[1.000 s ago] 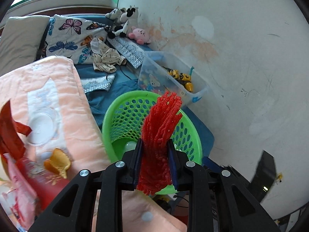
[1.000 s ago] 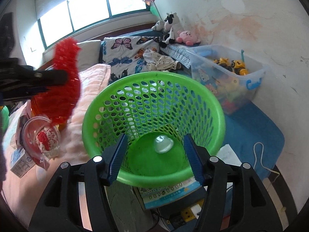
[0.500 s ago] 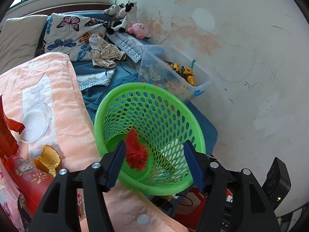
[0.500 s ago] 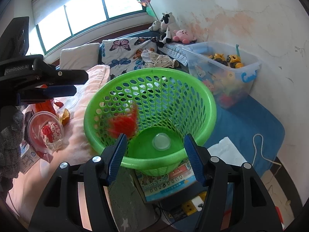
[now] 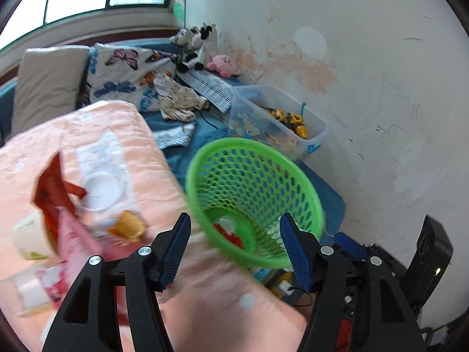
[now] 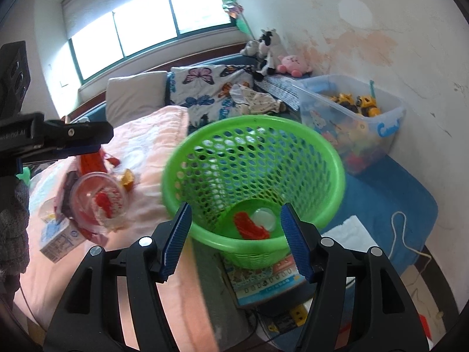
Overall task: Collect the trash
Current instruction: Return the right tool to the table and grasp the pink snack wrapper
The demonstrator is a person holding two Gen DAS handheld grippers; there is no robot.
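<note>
The bed (image 6: 164,135) carries a pink blanket, and the green basket (image 6: 328,158) stands just beside its edge. On the basket's floor lie the red mesh piece (image 6: 249,226) and a clear lid. More trash, a plastic cup (image 6: 96,202) and a small carton (image 6: 57,239), lies near the blanket's left edge. The left tool (image 5: 234,246) has just opened its jaws and is empty; the right tool (image 6: 234,242) is apart and empty too. I judge the drop finished; next, one tool must reach the cup.
</note>
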